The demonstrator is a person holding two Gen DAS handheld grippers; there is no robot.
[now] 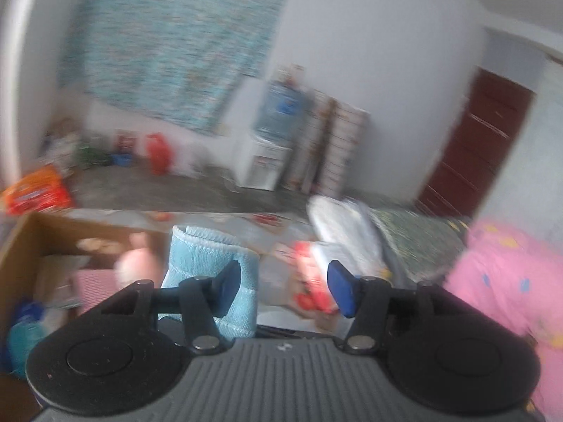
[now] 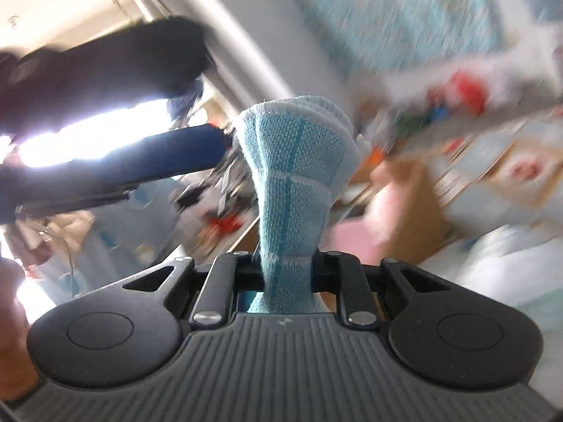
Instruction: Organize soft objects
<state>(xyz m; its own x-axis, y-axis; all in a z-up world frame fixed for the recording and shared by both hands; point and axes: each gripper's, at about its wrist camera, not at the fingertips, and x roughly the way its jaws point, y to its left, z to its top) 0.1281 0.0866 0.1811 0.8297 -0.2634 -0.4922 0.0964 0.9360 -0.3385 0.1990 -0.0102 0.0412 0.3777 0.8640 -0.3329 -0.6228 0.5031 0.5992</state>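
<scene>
Right gripper (image 2: 286, 274) pinched tight on the blue cloth (image 2: 292, 176) — long axis standing up out of the jaws — while the left gripper (image 1: 283, 286) hangs half open, empty, just right of the cloth, cardboard box (image 1: 24, 242) left of it.

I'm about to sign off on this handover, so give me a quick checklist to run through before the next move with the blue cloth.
1. Right gripper clamped on the blue cloth: ok, jaws pinch its bunched lower end.
2. Left gripper clear of the cloth: ok, its jaws stand apart and the pads press on nothing.
3. Cloth hanging free of clutter: cannot tell, both views are motion-blurred.
4. Cardboard box reachable and open-topped: ok, it sits at lower left in the left wrist view with items already inside.
5. Room in the box for the cloth: cannot tell, the contents are blurred.
</scene>
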